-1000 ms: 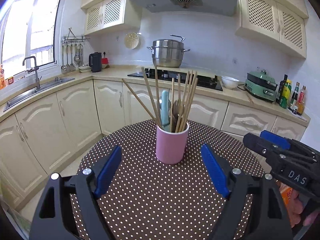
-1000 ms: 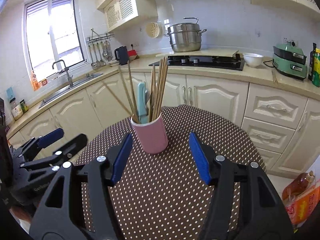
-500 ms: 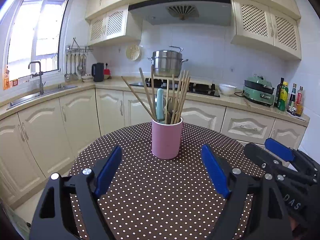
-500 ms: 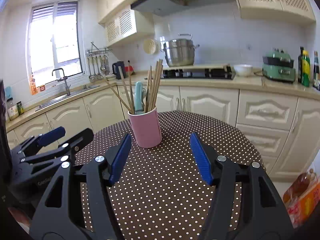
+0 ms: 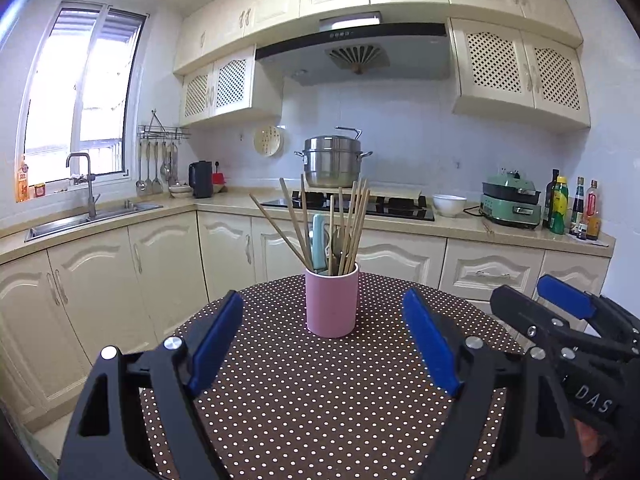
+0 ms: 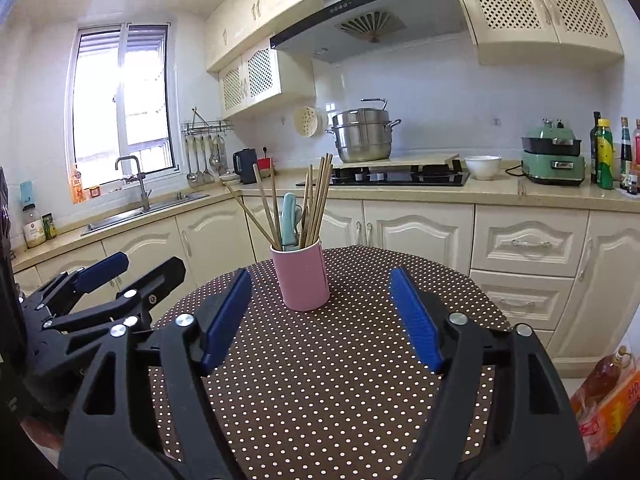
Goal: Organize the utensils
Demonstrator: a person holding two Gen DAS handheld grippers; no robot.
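Jaws of the left gripper (image 5: 322, 346) stand released and empty over the polka-dot worktop (image 5: 320, 400), and the pink utensil cup (image 5: 331, 300) sits straight ahead at twelve o'clock, well apart from the blue pads and framed almost exactly between them. Chopsticks (image 5: 352, 224) and a pale teal handle (image 5: 319, 242) stand up out of the cup, long axes near vertical, with a couple of sticks fanning toward ten o'clock. Farther right, the right gripper (image 6: 320, 314) has just been widening its jaws, and nothing lies between them; from its own camera the cup (image 6: 301, 276) sits at about eleven o'clock, a little left of centre and likewise clear of the pads. Each gripper shows at the edge of the other's view, the two side by side at similar reach. Judging by that, neither hand is clearly nearer; the left is better lined up, and any pick must come down onto upright shafts from above the rim
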